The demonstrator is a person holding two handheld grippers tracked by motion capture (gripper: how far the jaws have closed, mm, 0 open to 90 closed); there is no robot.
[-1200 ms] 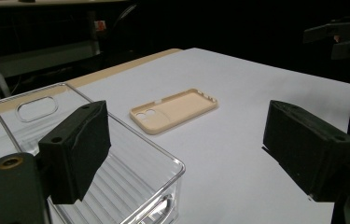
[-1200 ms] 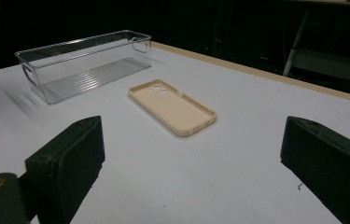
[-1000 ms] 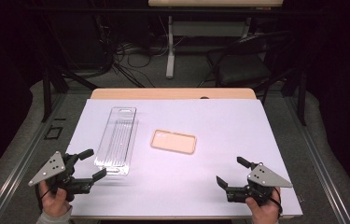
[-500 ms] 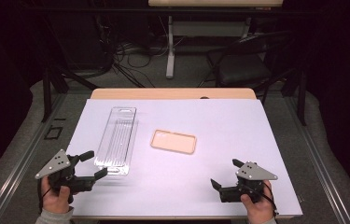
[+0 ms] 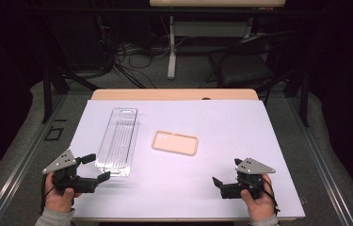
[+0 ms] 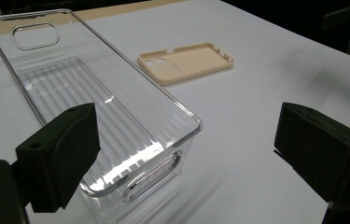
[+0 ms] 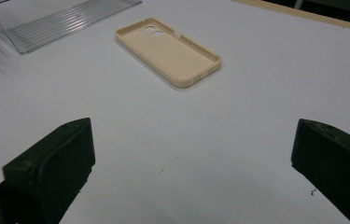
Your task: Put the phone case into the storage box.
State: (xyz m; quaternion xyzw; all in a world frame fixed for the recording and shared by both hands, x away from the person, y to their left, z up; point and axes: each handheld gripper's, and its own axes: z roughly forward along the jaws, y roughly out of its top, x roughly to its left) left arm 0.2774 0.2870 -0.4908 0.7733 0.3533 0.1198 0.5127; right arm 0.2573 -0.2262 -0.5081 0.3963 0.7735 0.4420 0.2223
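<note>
Left claw (image 5: 100, 168) jaws apart, just been opening, near end of clear tray (image 5: 117, 141) between them. Right claw (image 5: 225, 173) apart, empty. Beige phone case (image 5: 175, 142) mid-surface.

The white sheet (image 5: 221, 141) lies open from 12 round to 5 o'clock of the beige phone case (image 5: 174, 142) — bare room for a hand. At its 9 o'clock the clear plastic tray (image 5: 117, 141) stands near, a narrow lane between them. The left gripper (image 5: 92, 172) sits just beside the tray's near end — jaws wide, nothing between. The right gripper (image 5: 226, 176) has bare sheet ahead.
</note>
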